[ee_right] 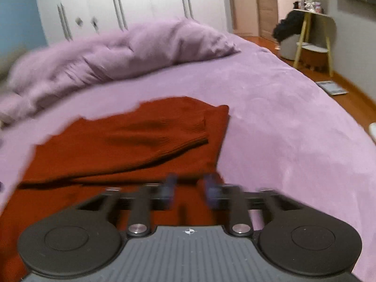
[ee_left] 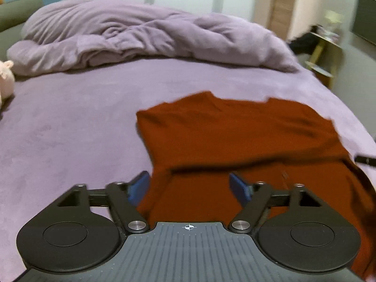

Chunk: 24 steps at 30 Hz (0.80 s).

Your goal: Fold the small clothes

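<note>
A rust-red knit sweater (ee_left: 246,136) lies on the purple bed, its sleeves folded across the body. It also shows in the right wrist view (ee_right: 131,145), with one ribbed cuff lying over the body. My left gripper (ee_left: 190,184) is open, its blue pads wide apart over the sweater's near left edge. My right gripper (ee_right: 190,185) is blurred by motion, its blue pads a small gap apart above the sweater's near right edge; nothing shows between them. The tip of the right gripper (ee_left: 365,159) shows at the right edge of the left wrist view.
A crumpled purple duvet (ee_left: 141,35) lies across the far side of the bed (ee_left: 70,117). A pink soft toy (ee_left: 5,80) sits at the left edge. A yellow-legged side table (ee_right: 312,35) stands on the wood floor to the right. White wardrobes (ee_right: 141,0) stand behind.
</note>
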Each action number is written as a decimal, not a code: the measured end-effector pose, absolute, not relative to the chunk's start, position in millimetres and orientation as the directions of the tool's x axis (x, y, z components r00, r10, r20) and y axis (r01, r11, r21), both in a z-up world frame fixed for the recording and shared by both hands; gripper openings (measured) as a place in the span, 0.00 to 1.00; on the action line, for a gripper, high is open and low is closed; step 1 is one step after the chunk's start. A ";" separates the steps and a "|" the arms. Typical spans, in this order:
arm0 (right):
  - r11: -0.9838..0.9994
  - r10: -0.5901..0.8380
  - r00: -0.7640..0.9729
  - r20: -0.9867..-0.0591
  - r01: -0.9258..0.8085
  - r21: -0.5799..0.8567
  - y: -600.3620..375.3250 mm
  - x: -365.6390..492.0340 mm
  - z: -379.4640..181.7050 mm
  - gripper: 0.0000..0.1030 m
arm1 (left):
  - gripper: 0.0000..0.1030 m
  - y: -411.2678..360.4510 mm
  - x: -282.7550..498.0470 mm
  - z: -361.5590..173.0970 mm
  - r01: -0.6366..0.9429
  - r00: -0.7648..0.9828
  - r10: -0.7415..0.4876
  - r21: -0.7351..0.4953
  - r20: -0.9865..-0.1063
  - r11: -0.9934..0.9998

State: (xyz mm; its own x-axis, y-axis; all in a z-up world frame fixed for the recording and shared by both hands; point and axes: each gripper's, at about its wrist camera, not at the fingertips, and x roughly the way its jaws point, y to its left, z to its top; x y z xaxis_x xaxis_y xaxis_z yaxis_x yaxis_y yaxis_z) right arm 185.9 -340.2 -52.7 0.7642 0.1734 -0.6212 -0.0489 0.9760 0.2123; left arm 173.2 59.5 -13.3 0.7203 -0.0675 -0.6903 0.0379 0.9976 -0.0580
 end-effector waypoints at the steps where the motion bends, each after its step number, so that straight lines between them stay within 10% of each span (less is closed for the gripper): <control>1: 0.971 0.196 0.764 -0.615 -0.065 0.229 -344.9 169.0 -50.2 0.65 | 0.79 62.8 158.8 -13.4 0.062 0.705 -0.082 -0.053 -0.704 0.997; 10: 0.915 0.285 0.631 -0.722 0.045 0.400 -401.7 51.2 -77.4 0.66 | 0.78 104.8 64.8 -62.3 -0.079 0.540 -0.032 -0.088 -0.841 0.993; 15: 0.845 0.373 0.553 -0.745 0.129 0.519 -407.0 34.7 -101.7 0.41 | 0.74 115.0 45.1 -73.6 -0.165 0.526 -0.131 -0.251 -0.840 0.954; 24: 0.788 0.477 0.488 -0.731 0.130 0.601 -400.0 36.0 -118.4 0.13 | 0.17 122.4 50.6 -84.9 -0.180 0.457 -0.262 -0.377 -0.850 0.908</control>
